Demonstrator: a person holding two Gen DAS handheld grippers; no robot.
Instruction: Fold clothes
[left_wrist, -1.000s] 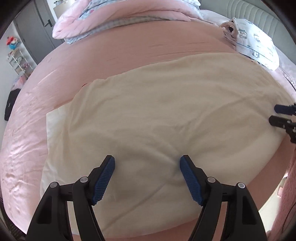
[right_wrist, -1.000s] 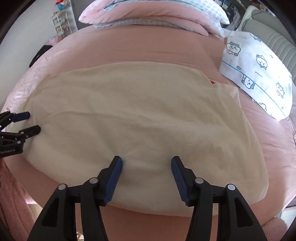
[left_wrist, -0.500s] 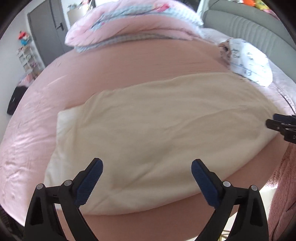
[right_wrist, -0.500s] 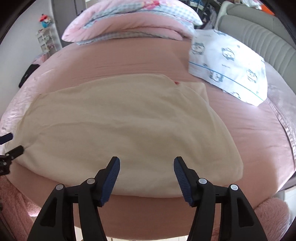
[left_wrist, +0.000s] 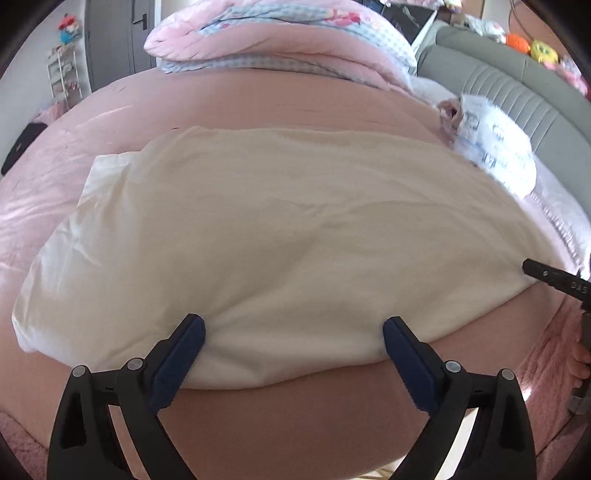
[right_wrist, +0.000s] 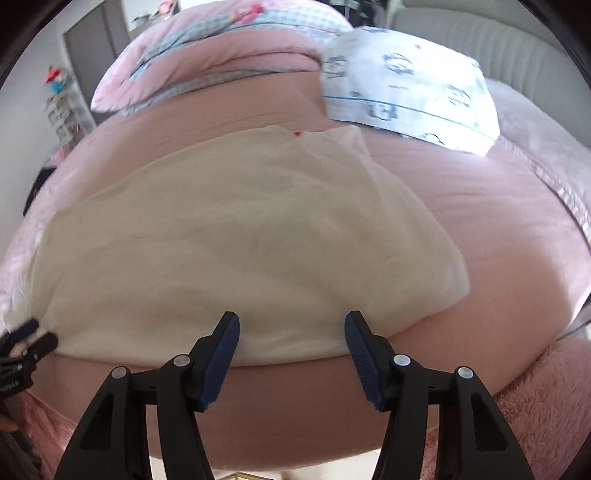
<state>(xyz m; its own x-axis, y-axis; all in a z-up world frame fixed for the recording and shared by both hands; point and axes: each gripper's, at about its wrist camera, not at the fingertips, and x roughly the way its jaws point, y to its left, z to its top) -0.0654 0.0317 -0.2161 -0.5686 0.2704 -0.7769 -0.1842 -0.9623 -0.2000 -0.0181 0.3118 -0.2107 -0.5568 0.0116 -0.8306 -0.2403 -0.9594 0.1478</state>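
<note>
Between the wide-spread jaws of the left gripper (left_wrist: 291, 334) lies the near edge of the cream garment (left_wrist: 280, 236), untouched; those jaws have just been opening. The right gripper (right_wrist: 291, 328) straddles the same hem, released too. Both should probably pinch that hem together, evenly spaced, then carry it across the pink bed (left_wrist: 280, 107).

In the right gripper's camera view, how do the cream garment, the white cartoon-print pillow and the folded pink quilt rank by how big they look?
1. cream garment, clearly largest, also nearest.
2 and 3. folded pink quilt and cartoon-print pillow look alike; both lie farther back, so unranked.
</note>
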